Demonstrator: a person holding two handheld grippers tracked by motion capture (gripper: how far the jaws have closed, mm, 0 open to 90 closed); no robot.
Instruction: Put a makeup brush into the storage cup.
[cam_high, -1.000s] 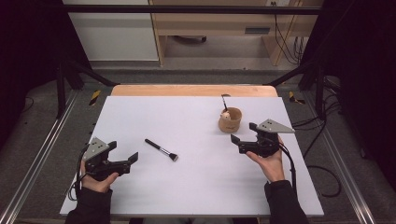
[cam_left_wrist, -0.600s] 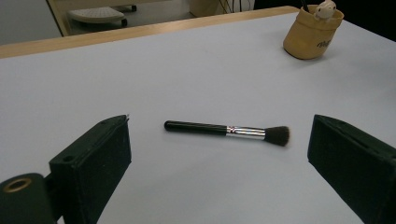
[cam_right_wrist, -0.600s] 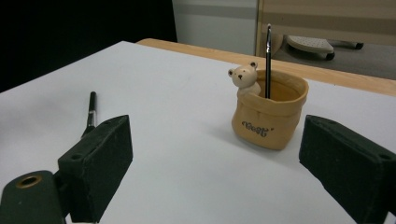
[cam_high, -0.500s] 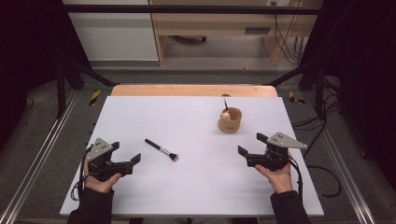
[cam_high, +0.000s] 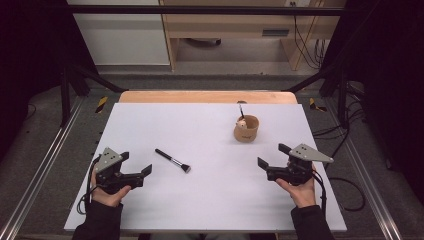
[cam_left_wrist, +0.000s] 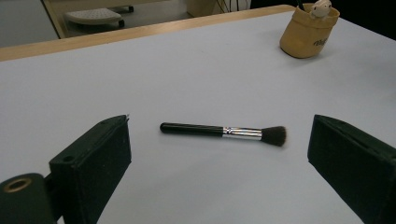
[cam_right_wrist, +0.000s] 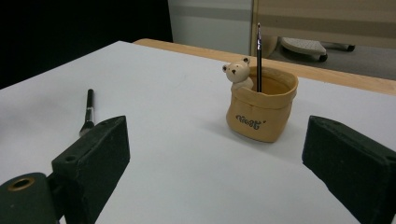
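We see a white tabletop (cam_high: 210, 200) from above, with a person's two hands coming in from the near edge, each holding a black two-jaw gripper. The left gripper (cam_high: 139, 174) sits at the near left of the tabletop, its jaws spread wide and holding nothing. Just to its right and a little farther away lies a makeup brush (cam_high: 172, 160) with a black handle, a silver ferrule and dark bristles. It rests flat on the tabletop at a slant, handle toward the far left, bristles toward the near right, apart from the gripper. In the left gripper view the brush lies crosswise between and beyond the two open jaws, bristles to the right. The right gripper (cam_high: 272, 162) is at the near right, its jaws also spread wide and empty. Beyond it, toward the far side and slightly left, stands a small tan pot (cam_high: 246, 128) shaped like a rolled-top bag, with a little bear figure (cam_right_wrist: 239, 73) peeking over its rim and a thin dark stick (cam_right_wrist: 258, 56) standing upright inside. The pot and the brush are well apart.
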